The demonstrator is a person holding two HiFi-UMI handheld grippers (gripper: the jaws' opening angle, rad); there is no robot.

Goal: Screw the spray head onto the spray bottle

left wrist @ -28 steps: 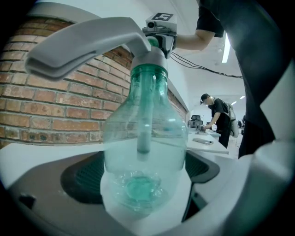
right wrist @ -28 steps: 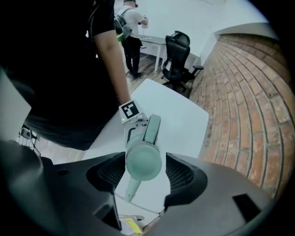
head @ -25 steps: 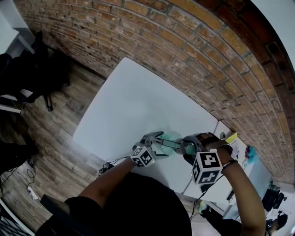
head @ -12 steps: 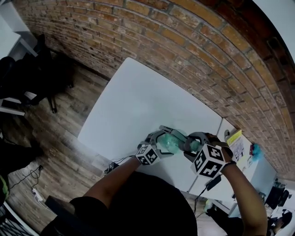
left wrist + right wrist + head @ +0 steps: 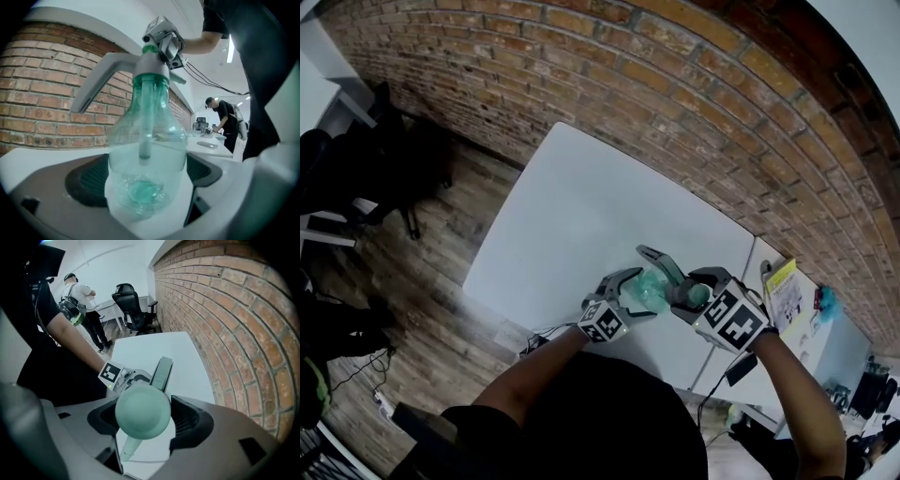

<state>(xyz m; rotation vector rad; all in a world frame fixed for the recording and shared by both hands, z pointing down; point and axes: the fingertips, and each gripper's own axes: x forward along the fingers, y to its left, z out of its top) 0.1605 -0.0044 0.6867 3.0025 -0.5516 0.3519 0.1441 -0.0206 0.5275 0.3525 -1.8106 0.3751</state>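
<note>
In the head view both grippers meet at about 5 o'clock of the picture, over the near edge of the white table [image 5: 581,206]. The left gripper [image 5: 630,292] is clamped on the spray bottle [image 5: 649,291], which is clear green. In the left gripper view the bottle's base faces us between the two dark pads [image 5: 86,183], which press it from 9 and 3 o'clock.

The spray head [image 5: 151,70] sits on the bottle's neck at 12 o'clock of that view, with its green collar over the mouth. Its dip tube [image 5: 145,122] hangs down inside the bottle. We cannot tell how far the collar is threaded on. The grey trigger lever [image 5: 96,86] slants from the head towards 8 o'clock.

The right gripper [image 5: 686,295] is closed on the spray head. In the right gripper view the head's rounded green top fills the gap between the ribbed pads [image 5: 187,420] and touches both. The nozzle [image 5: 127,450] points to 7 o'clock and the trigger lever to 1 o'clock. Just behind, at 10 o'clock, we see the left gripper's marker cube [image 5: 112,372].

A brick wall [image 5: 675,94] curves along the table's far side, from 10 round to 3 o'clock in the head view. A black chair [image 5: 384,141] stands at 9 o'clock on the wooden floor [image 5: 422,253]. Another person [image 5: 79,296] stands well back at 11 o'clock in the right gripper view.
</note>
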